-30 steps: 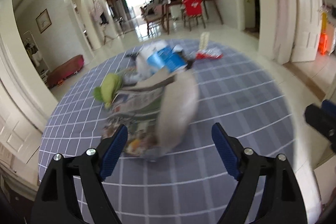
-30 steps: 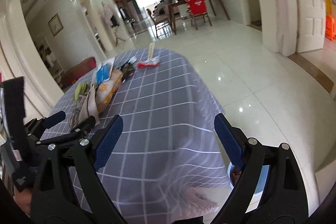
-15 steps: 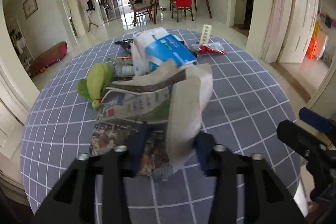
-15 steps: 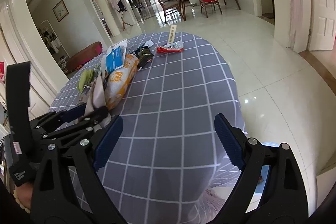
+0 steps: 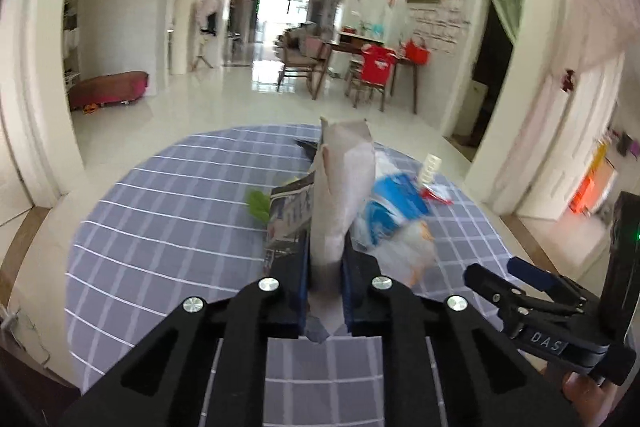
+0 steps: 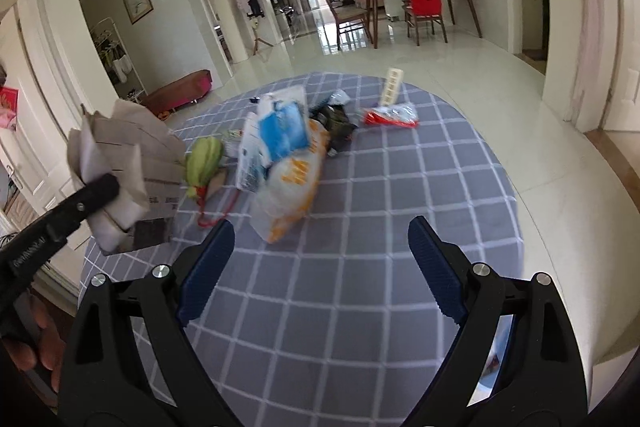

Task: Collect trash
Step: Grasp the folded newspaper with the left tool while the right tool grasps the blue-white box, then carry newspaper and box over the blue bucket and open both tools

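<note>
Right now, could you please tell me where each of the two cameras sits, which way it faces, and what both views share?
Left wrist: on the left gripper, looking along its fingers across the round table with the grey checked cloth; its jaws are closing on a folded grey newspaper; the right gripper shows beside it.
Right wrist: on the open right gripper, facing the same table; the left gripper enters from the left.
Shared: newspaper, blue-and-white plastic packet, table.

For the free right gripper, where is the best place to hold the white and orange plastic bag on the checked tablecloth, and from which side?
Probably the near end of the white and orange plastic bag. It lies lengthwise toward the right gripper, whose jaws are open and empty, and that end is free. Come from the front, slightly above: the blue and white package covers its far end.
</note>
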`<state>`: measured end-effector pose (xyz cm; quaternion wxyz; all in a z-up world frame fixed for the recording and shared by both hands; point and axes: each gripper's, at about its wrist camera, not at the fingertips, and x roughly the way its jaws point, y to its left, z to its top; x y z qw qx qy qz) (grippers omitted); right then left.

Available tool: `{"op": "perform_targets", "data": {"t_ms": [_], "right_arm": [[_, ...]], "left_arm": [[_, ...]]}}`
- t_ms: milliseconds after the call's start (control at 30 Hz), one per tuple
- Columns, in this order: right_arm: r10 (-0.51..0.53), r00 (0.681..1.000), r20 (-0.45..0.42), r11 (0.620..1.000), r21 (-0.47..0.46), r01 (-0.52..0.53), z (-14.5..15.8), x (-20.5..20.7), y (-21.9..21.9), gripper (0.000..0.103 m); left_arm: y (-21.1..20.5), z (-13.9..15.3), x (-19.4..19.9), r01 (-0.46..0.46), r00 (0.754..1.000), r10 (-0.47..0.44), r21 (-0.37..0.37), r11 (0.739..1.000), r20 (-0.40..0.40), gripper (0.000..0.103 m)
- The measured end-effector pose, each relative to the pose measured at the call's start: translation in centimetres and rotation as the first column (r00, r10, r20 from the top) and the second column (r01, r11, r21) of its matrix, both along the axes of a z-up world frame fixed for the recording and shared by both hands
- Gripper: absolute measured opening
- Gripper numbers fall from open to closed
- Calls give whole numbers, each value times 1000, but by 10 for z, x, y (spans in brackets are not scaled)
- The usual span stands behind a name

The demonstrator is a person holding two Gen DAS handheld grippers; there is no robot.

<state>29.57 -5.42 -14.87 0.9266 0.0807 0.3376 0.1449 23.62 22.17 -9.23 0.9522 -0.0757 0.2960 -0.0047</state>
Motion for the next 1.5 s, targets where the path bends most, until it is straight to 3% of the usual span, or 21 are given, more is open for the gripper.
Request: {"op": "perform_targets", "data": {"t_ms": [300,500,533,567,600,667,900,1167,1367,1500], "right_arm": [[44,999,-12,995,-92,-45,2,64,51,87],[48,997,-52,964,-258,-60,-12,108,85,87],[55,997,-56,960,-273,-68,-15,112,89,85],[62,996,-60,956,-282,-77,-16,116,92,66],[61,996,-61,952,-297,-76,-18,117,95,54],[69,996,-53,948,-307,-82,-19,115,97,51],[106,994,28,972,-215,-98,8,94,83,50],[149,984,97,988,-65,-143,52,45,55,50],[105,984,144,994,-2,-106,72,2,6,50],[26,985,172,999,40,-34,77,-33,-55,50]], "left_arm": [[33,-2,27,-20,1000,20,-51,998,-2,13],[32,-7,40,4,1000,-4,-44,999,-5,13],[31,-7,43,8,1000,-8,-44,999,-6,13],[31,-8,43,9,1000,-10,-44,999,-6,13],[31,-9,45,12,1000,-12,-44,999,-6,13],[34,-12,47,15,1000,-15,-44,999,-7,13],[34,-11,46,16,1000,-16,-51,999,-2,13],[21,15,18,24,998,-23,-32,999,55,13],[-25,40,-8,96,990,-95,-1,995,104,13],[-79,51,-21,184,975,-185,15,983,124,13]]}}
